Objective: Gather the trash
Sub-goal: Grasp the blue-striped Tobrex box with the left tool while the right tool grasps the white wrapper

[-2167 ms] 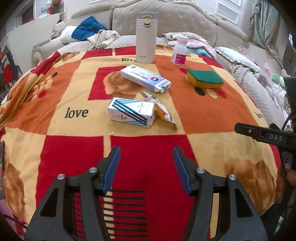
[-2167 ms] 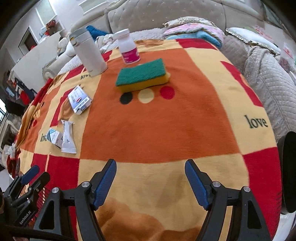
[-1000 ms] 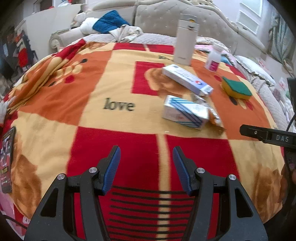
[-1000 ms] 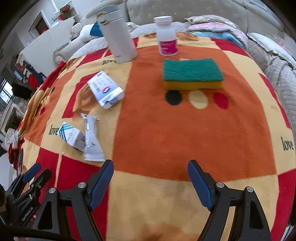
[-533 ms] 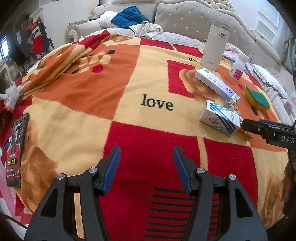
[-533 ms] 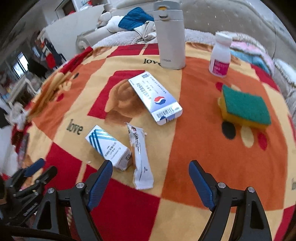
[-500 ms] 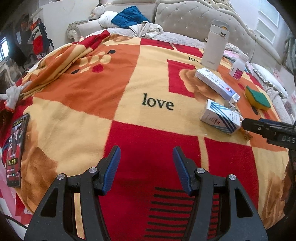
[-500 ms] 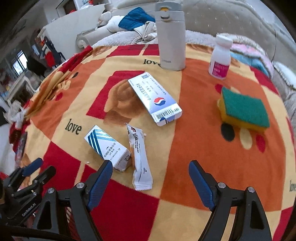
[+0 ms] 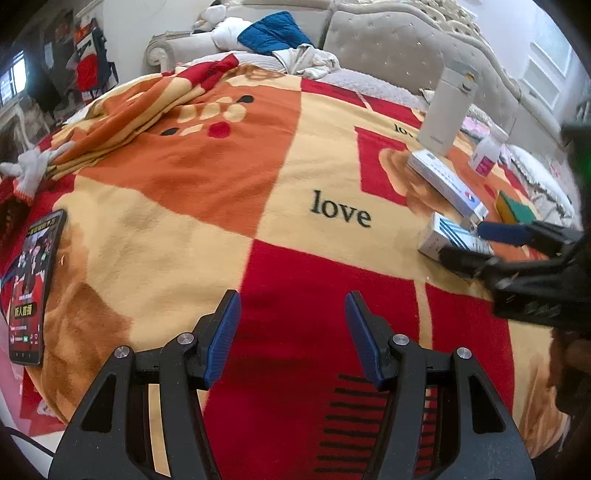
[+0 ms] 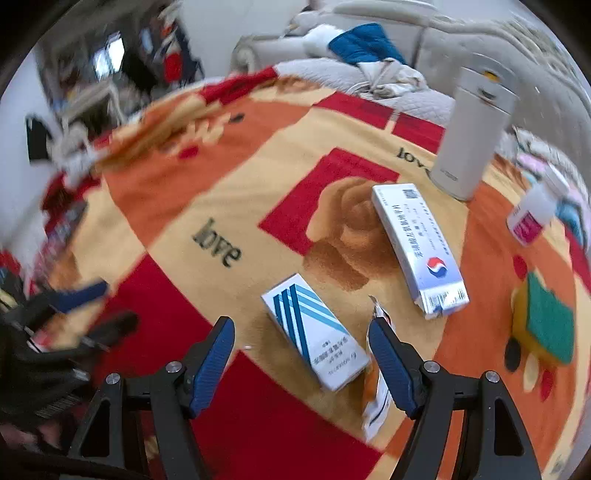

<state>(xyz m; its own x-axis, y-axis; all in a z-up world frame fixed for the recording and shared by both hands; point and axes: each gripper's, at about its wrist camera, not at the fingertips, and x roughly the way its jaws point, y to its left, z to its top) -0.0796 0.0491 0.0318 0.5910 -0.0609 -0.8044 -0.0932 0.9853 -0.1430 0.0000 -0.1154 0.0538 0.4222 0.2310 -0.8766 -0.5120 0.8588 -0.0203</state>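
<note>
Now my right gripper (image 10: 301,360), wide open and empty, has swung in over the striped box (image 10: 314,330); left gripper (image 9: 291,336) idles open, also empty

A bed spread with a fleece blanket (image 9: 207,173) in red, orange and cream squares, printed with "love", fills the foreground. At twelve o'clock stands a cream tufted upholstered headboard (image 9: 388,48), with a blue quilted garment (image 9: 271,33) and crumpled pale clothes (image 9: 306,59) heaped before it. At one o'clock a white panelled wall (image 9: 546,66) catches daylight. At ten o'clock the room is dim, with a small bright window (image 9: 7,83) and dark clutter around it.
</note>
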